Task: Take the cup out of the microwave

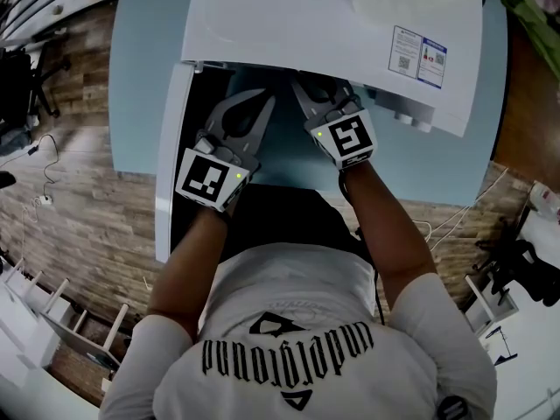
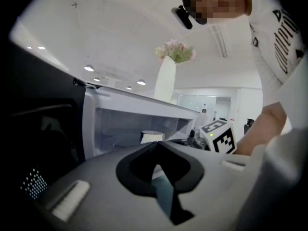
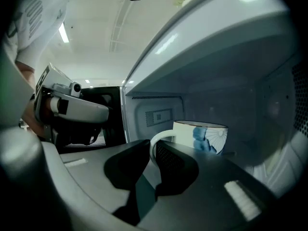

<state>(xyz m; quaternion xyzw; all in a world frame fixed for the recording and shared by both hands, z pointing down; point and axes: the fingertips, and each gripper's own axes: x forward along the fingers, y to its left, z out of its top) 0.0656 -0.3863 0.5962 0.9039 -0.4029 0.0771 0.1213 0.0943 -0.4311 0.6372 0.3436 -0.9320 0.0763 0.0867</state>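
Observation:
A white cup with a blue flower print stands inside the open microwave; its pale handle points at me. My right gripper reaches into the cavity and its jaws pinch that handle from both sides. From the head view its tips vanish under the microwave's top. My left gripper hovers just outside the opening, left of the right one, jaws together on nothing. Over those jaws, the left gripper view shows the cup deep in the cavity.
The microwave door hangs open at the left, close beside the left gripper. A white vase of flowers stands on the microwave's top. The microwave sits on a light blue table over a wooden floor.

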